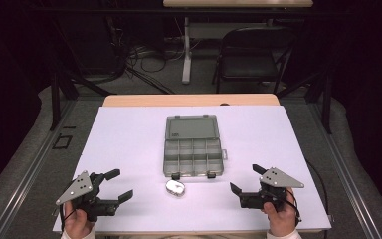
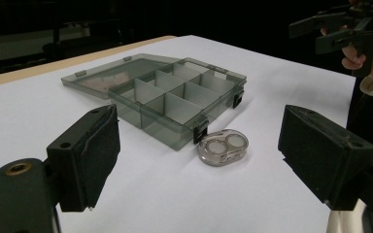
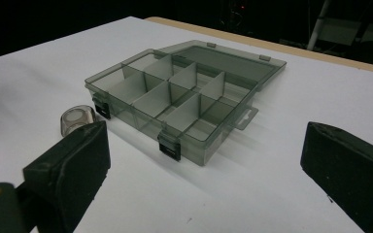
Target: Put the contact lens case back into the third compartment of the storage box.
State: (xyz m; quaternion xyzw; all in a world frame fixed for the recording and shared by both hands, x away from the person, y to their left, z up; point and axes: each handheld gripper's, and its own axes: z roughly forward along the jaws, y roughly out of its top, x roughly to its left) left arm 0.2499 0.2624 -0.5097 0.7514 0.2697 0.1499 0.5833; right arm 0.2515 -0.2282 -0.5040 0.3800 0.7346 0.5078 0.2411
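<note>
So I've got both grippers parked near my edge of the white table top (image 1: 129,134), jaws spread wide and nothing in either one. The left gripper (image 1: 117,184) is the closer one to the small oval clear plastic case with two round pads inside (image 1: 176,187), which sits just in front of the smoky grey translucent divided organiser box (image 1: 194,158), right by its two black latches, close to them but I can't tell if it's touching. The box is lying open with its lid (image 1: 191,127) flat toward the far side. My guess is the little case goes into one of the compartments, so I'd come in with the left gripper low and level, straddle the case across its short side, and close gently since that shiny shell looks slippery. The right gripper (image 1: 248,180) could steady the box if it slides. From the right gripper view the case (image 3: 77,119) is half hidden behind a jaw, and I can't really make out what the two pads in it (image 2: 223,147) actually are.
</note>
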